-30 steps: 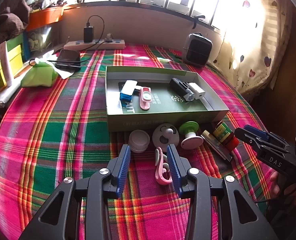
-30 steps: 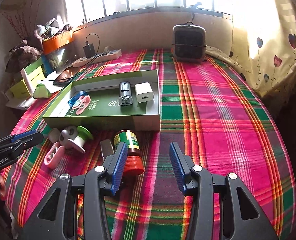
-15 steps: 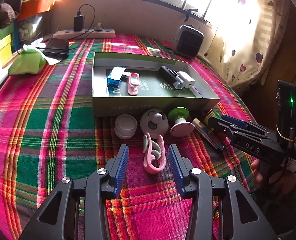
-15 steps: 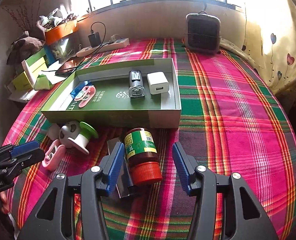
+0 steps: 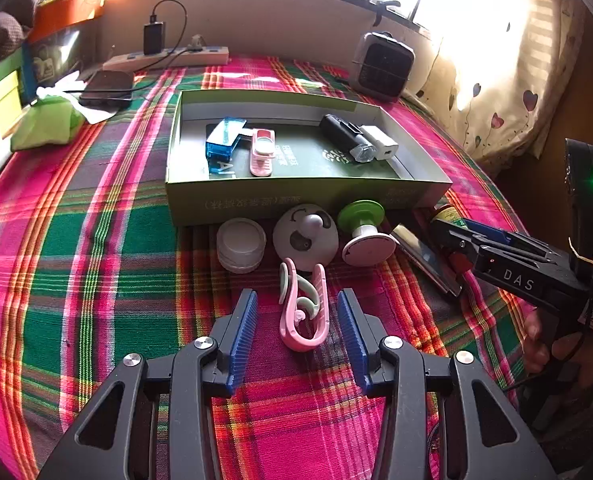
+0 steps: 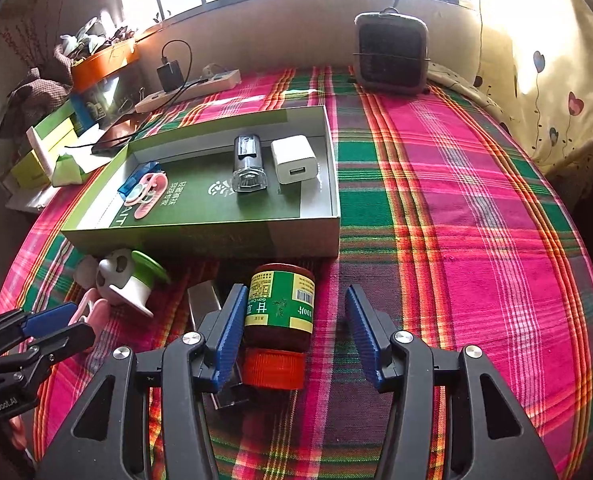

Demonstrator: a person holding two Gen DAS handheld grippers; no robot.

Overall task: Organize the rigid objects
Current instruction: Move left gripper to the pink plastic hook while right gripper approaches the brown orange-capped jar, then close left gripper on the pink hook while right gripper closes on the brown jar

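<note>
**Two handheld grippers poised over small objects beside a green box**

A table is covered with a pink, green and red plaid cloth. On it sits a shallow green cardboard box holding a blue translucent plastic case, a pink flat clip, a black cylindrical torch and a white square charger plug.

Just in front of the box's near wall lie a white round lidded jar, a white dome-shaped gadget and a green-and-white spool-shaped holder.

The left gripper has its blue ribbed jaws parted. A pink curved plastic clip lies on the cloth between them, clear of both pads.

The right gripper also stands parted. A dark brown bottle with a green label and red cap lies on its side between the jaws, cap nearest the camera. The left pad looks to be touching the bottle; the right pad stands well clear. A flat silvery metal bar lies just left of the bottle, partly under the left jaw.

At the far edge stand a small grey box heater and a white power strip.
</note>
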